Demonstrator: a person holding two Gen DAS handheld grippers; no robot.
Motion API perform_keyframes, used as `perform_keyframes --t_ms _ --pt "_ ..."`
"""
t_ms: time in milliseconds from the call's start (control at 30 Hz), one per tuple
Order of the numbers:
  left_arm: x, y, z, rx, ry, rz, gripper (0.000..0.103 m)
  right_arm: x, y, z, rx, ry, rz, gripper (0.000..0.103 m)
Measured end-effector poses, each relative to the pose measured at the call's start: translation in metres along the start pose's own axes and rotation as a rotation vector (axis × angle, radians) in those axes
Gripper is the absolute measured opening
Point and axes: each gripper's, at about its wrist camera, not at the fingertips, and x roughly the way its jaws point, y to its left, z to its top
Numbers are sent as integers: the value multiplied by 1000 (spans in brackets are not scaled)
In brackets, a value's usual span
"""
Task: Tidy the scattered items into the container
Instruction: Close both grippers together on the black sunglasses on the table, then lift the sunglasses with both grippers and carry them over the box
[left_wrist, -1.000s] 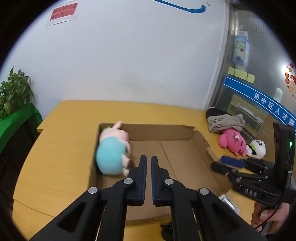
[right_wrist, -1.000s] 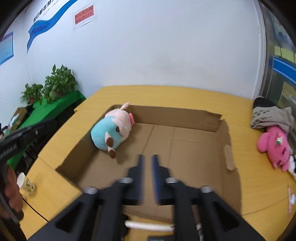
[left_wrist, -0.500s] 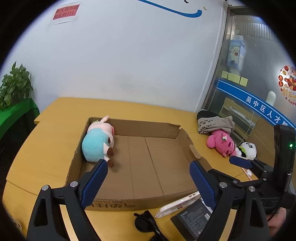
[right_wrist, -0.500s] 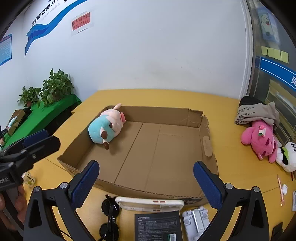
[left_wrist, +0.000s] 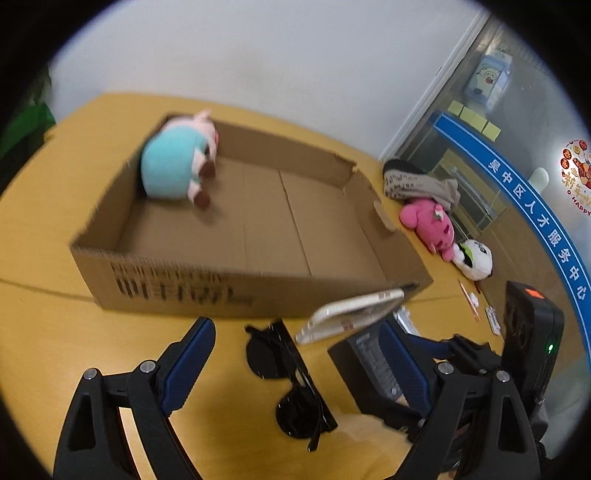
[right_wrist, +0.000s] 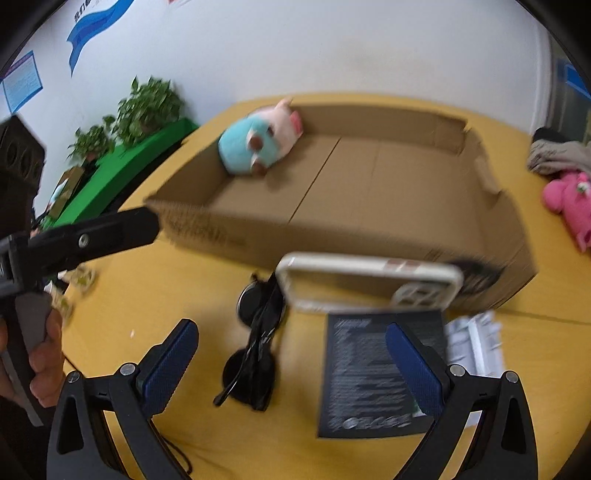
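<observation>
An open cardboard box (left_wrist: 177, 291) (right_wrist: 369, 236) sits on the yellow table with a teal-and-pink plush pig (left_wrist: 177, 166) (right_wrist: 258, 142) in its far left corner. In front of the box lie black sunglasses (left_wrist: 291, 373) (right_wrist: 258, 332), a white-cased phone (left_wrist: 351, 314) (right_wrist: 369, 284) and a black booklet (left_wrist: 373, 369) (right_wrist: 373, 373). My left gripper (left_wrist: 295, 365) is open above the sunglasses. My right gripper (right_wrist: 291, 365) is open over the sunglasses and booklet.
A pink plush (left_wrist: 430, 225) (right_wrist: 569, 199), a panda plush (left_wrist: 476, 258) and a grey cloth (left_wrist: 421, 184) (right_wrist: 557, 158) lie right of the box. A pencil (left_wrist: 467, 299) lies near them. Green plants (right_wrist: 147, 107) stand left of the table. White packaging (right_wrist: 476, 343) lies beside the booklet.
Both grippers went from shut to wide open, pulled back from over the box and dropped toward the items in front of it.
</observation>
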Motion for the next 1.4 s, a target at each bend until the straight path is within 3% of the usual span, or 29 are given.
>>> perform_keyframes --t_ms 67,133,167,233,267,300,433,500,600,633,667,733,1100,1400 --pt "12 5 -8 -24 38 -29 88 14 6 -8 5 36 27 101" --pt "23 8 -12 -47 73 -74 77 24 13 -13 7 59 51 97" --pt "30 9 -14 -58 90 -101 75 25 18 -14 -12 47 36 96" --pt "40 13 -16 -72 113 -129 69 32 26 -17 -41 63 34 88" --pt "47 14 -18 -84 130 -140 66 36 27 -18 -35 79 43 77" --pt "52 16 -19 -97 145 -152 60 40 29 -19 -27 95 47 72" --pt "68 20 -27 -132 200 -160 40 50 33 -24 -31 115 32 68" --pt "75 21 -31 -151 228 -168 30 57 34 -24 -33 132 7 50" --pt "85 20 -35 -152 263 -186 13 61 33 -24 -45 133 -44 34" --pt "88 18 -37 -153 274 -194 13 61 32 -24 -42 132 -50 32" --pt "89 17 -39 -153 276 -203 13 61 31 -24 -38 135 -54 22" --pt "91 16 -40 -151 277 -208 12 62 31 -25 -37 141 -58 17" --pt "88 20 -42 -156 256 -209 10 60 32 -31 -39 148 -41 16" --pt "67 22 -45 -158 195 -259 9 47 44 -31 -50 109 -4 15"
